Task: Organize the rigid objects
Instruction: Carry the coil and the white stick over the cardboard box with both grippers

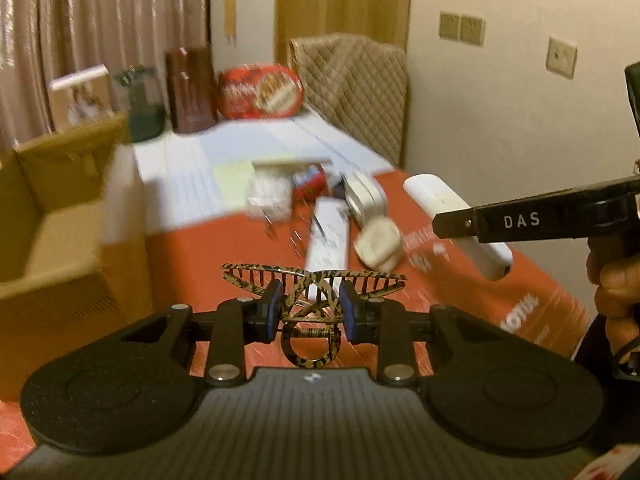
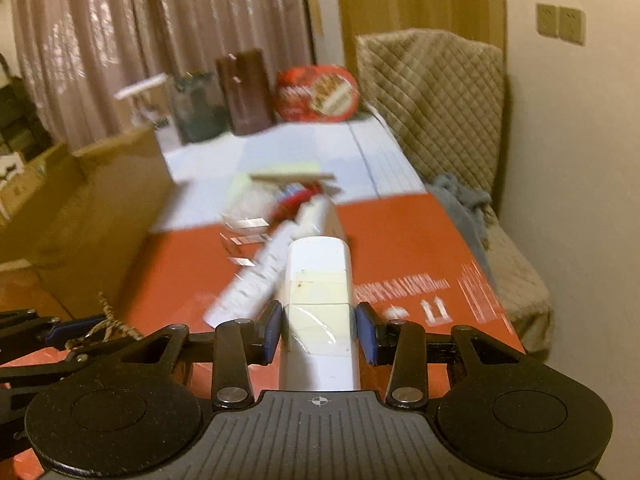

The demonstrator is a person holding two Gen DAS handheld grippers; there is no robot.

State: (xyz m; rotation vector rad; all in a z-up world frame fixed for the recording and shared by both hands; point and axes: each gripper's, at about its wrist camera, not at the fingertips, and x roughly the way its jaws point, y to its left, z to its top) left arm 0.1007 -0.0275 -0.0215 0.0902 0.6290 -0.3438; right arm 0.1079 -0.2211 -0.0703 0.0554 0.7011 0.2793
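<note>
My left gripper [image 1: 310, 312] is shut on a leopard-print hair claw clip [image 1: 314, 294] and holds it above the red table cover [image 1: 460, 280]. My right gripper [image 2: 320, 328] is shut on a white oblong remote-like block [image 2: 318, 300]; the block also shows in the left wrist view [image 1: 440, 200], held in the air at the right. A pile of small items lies on the table ahead: a white tube [image 1: 328, 236], a white case [image 1: 376, 244], a clear box [image 1: 268, 196] and a red-blue pack [image 1: 310, 180]. An open cardboard box [image 1: 52, 232] stands at the left.
At the table's far end stand a red round tin [image 1: 260, 90], a dark brown canister [image 1: 192, 88], a green jar [image 1: 140, 100] and a small carton [image 1: 80, 96]. A quilted chair [image 1: 352, 80] is at the back right, by the wall. Curtains hang behind.
</note>
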